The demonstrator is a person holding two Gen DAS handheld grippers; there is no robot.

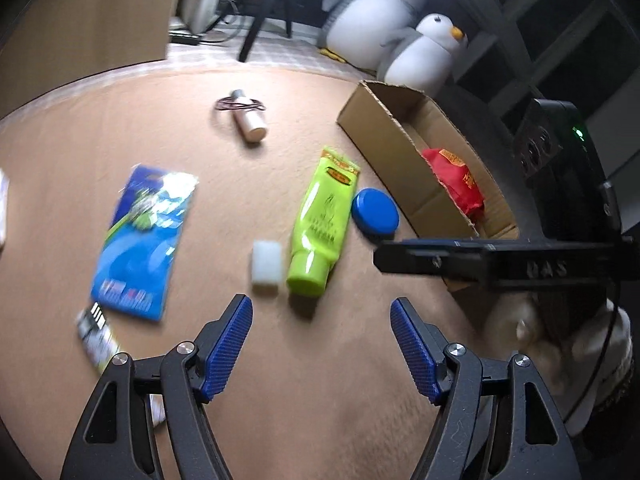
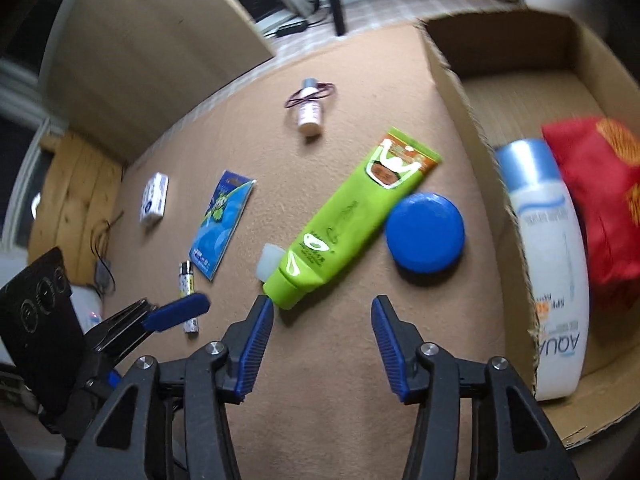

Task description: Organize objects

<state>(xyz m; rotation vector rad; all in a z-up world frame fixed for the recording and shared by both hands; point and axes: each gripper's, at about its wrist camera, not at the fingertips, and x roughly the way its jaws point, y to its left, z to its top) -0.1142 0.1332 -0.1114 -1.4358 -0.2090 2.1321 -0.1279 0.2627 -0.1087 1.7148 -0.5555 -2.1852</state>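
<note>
Tan carpet (image 1: pixel 280 380) under green tube (image 2: pixel 344 220), blue lid (image 2: pixel 425 233) (touching), both grippers' jaws open, empty

Blurred by motion ahead-left of the left fingers: blue packet (image 1: pixel 143 236) and battery (image 1: pixel 96 334), print unreadable. Cut off at the left edge: a white box (image 1: pixel 3 208). Half hidden behind the cardboard box (image 1: pixel 384 140) wall: red pouch (image 1: pixel 456 184). Smeared right of the right fingers: white bottle (image 2: pixel 548 264), lettering partly illegible.
</note>
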